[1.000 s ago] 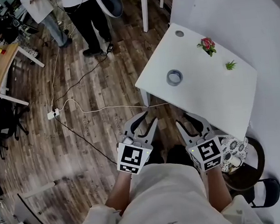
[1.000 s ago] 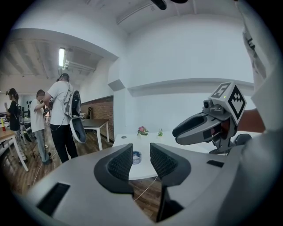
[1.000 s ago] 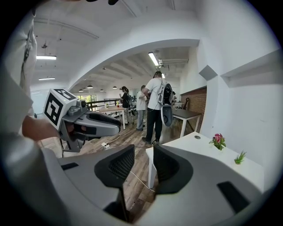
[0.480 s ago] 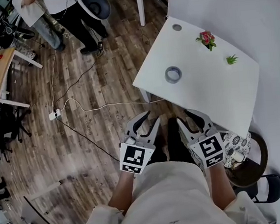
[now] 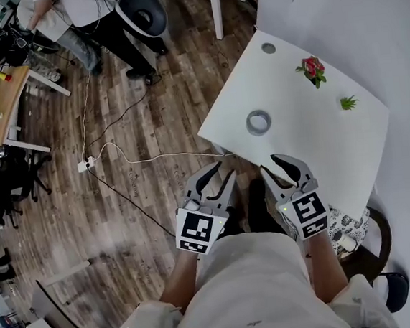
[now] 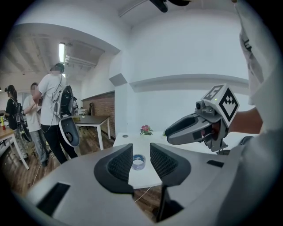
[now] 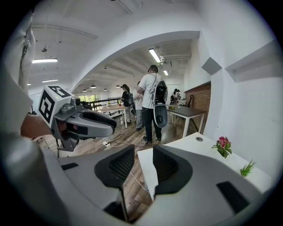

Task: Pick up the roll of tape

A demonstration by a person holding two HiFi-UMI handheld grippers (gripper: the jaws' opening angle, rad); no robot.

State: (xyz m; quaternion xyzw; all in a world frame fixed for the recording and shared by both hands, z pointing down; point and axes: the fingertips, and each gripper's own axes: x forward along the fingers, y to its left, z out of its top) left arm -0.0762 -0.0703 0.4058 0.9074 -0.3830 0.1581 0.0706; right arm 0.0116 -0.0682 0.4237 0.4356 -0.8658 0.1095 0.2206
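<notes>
the person is holding both grippers low in front of the body, over the wooden floor (image 5: 143, 194) and short of the near edge of the white table (image 5: 311, 142).

1. left gripper (image 5: 220, 172): the jaws are standing apart with a moderate gap. they are gripping nothing. in the left gripper view, the roll of tape (image 6: 138, 162) is showing through the gap between the jaws, but it is lying well beyond them on the table top.
2. right gripper (image 5: 271, 165): the jaws are standing apart by a similar gap and are holding nothing. in the right gripper view, only the table corner and the floor are showing between them.
3. roll of tape (image 5: 259, 123): it is lying flat, hole upward, on the table, near the table's left edge in the head view. it is sitting well apart from both grippers and is touching neither.
4. other items on the table: a pink flower (image 5: 312, 68) and a small green plant (image 5: 348, 102) are standing toward the far side, well apart from the tape. a round cable port (image 5: 269, 47) is showing near the far corner.
5. surroundings: a white cable (image 5: 154, 158) is running across the floor toward the table. two people (image 5: 97, 18) are standing at the far side of the room.
</notes>
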